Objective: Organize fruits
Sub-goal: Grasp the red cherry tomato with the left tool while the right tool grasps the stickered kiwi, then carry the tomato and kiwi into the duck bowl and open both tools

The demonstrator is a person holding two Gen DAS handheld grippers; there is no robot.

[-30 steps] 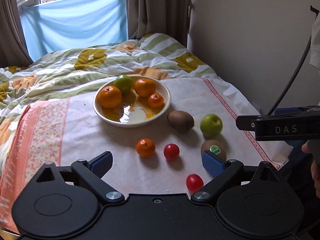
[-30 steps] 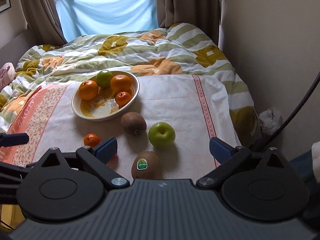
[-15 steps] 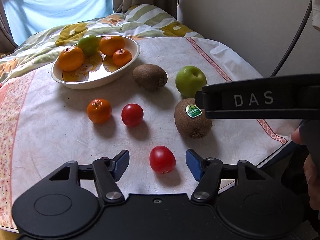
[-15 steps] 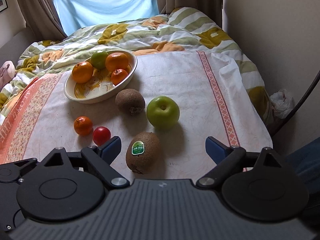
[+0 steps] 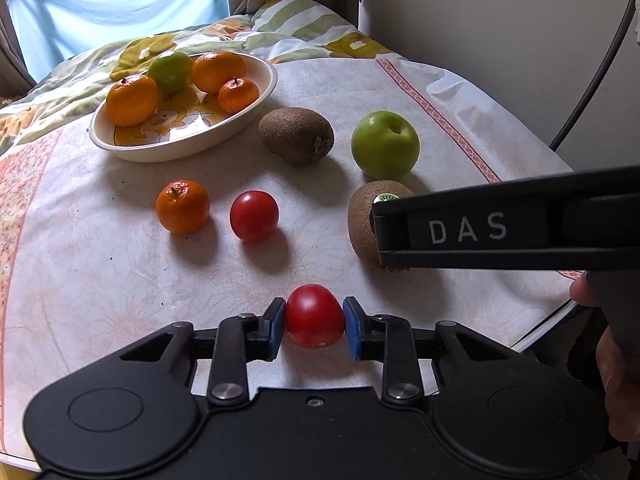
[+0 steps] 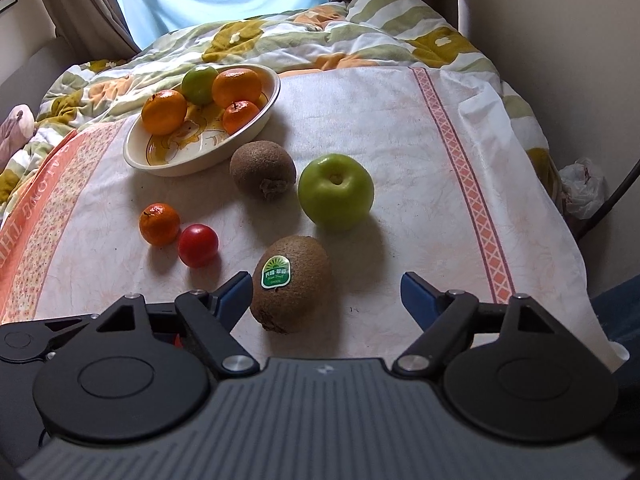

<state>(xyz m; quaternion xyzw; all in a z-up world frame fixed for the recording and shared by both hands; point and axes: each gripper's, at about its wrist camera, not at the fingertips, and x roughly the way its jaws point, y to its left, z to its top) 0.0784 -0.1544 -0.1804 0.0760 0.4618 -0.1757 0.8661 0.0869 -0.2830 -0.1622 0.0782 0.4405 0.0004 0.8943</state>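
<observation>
My left gripper is shut on a small red tomato that rests on the tablecloth near the front edge. My right gripper is closing, its jaws still wide; the stickered kiwi lies between them near the left pad, the right pad well clear. Loose on the cloth lie a second tomato, a small mandarin, a plain kiwi and a green apple. The cream bowl holds three oranges and a green fruit.
The table's cloth has a pink patterned border and drops off at the right and front. A quilt-covered bed lies behind, with the wall on the right. A black cable hangs at the right, and a hand grips the right tool.
Both grippers came down toward the table. The left jaws went from wide open to clamped on the near tomato. The right jaws sank around the stickered kiwi and narrowed slightly.
</observation>
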